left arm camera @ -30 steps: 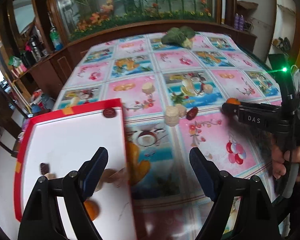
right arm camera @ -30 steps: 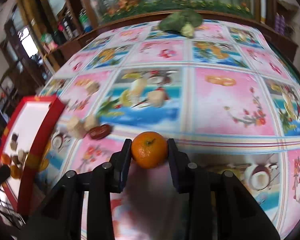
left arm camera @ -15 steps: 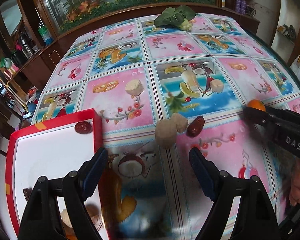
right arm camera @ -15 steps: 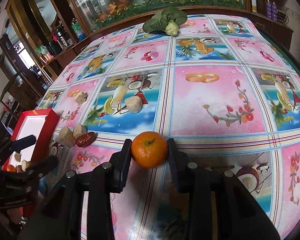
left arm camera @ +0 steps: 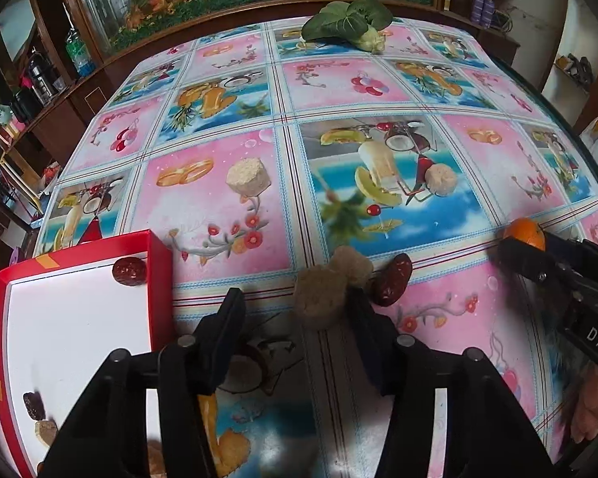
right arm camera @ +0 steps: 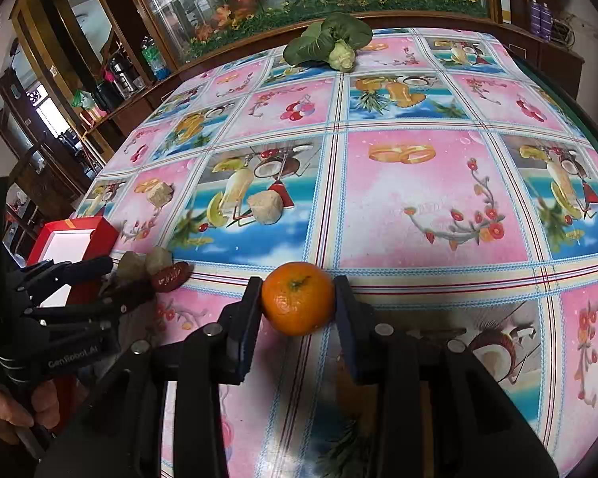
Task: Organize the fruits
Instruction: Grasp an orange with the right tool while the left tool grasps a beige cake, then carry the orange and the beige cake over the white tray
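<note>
A beige fruit chunk (left arm camera: 319, 298) lies on the fruit-print tablecloth between the fingers of my left gripper (left arm camera: 295, 312). The jaws are closing; the right finger touches the chunk, while the left finger still stands apart from it. A second beige chunk (left arm camera: 355, 265) and a dark red date (left arm camera: 392, 285) lie just beyond the right finger. The red tray (left arm camera: 159, 271) with a white floor sits at the left and holds a date (left arm camera: 129, 272) and other pieces. My right gripper (right arm camera: 297, 292) is shut on an orange mandarin (right arm camera: 298, 302) just above the cloth.
Two more beige chunks (left arm camera: 247, 177) (left arm camera: 440, 179) lie farther out on the cloth. A leafy green vegetable (left arm camera: 347, 24) rests at the far edge of the table. Wooden cabinets with bottles stand beyond the left side. The right gripper (left arm camera: 558, 275) reaches in from the right.
My left gripper has moved from over the tray rightward and down to the beige chunk, and its jaws have narrowed. The right gripper has kept still with the mandarin.
</note>
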Demonstrator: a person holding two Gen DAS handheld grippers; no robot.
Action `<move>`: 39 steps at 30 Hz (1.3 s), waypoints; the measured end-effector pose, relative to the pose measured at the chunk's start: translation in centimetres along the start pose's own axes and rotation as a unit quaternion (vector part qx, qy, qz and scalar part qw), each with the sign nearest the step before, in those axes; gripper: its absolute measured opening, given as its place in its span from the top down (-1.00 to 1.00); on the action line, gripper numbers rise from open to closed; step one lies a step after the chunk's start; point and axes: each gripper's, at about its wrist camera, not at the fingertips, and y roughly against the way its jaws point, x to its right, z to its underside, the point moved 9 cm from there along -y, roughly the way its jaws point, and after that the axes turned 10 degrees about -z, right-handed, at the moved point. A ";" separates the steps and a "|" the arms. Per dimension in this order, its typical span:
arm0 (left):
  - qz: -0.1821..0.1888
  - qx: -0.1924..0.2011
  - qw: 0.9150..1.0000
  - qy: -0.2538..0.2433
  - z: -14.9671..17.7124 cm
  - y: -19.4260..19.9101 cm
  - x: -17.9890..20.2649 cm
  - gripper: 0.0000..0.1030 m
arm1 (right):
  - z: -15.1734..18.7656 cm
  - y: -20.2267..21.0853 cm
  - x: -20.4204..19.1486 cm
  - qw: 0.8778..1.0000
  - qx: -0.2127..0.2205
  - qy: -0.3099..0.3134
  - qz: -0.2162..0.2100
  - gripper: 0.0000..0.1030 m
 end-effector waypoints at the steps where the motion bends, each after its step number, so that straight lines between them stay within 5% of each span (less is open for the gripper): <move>1: 0.002 0.002 1.000 0.001 -0.1 0.0 0.1 0.03 | 0.0 0.0 0.0 1.000 0.000 0.003 0.002 0.27; 9: 0.019 0.007 1.000 0.007 -0.2 0.1 0.9 0.52 | 0.3 -0.2 -0.8 0.998 -0.005 0.051 0.034 0.26; 20: -0.010 0.053 0.998 0.026 -0.2 3.1 -0.3 0.52 | -0.4 0.5 -0.4 0.999 0.019 0.040 0.030 0.29; 31: -0.053 0.169 0.983 0.048 0.0 12.3 -3.3 0.52 | -2.5 3.2 -1.1 0.993 0.108 0.044 0.015 0.29; 39: -0.048 0.198 0.977 0.068 1.3 15.0 -4.9 0.52 | -3.0 3.9 -1.5 0.989 0.136 0.057 0.020 0.29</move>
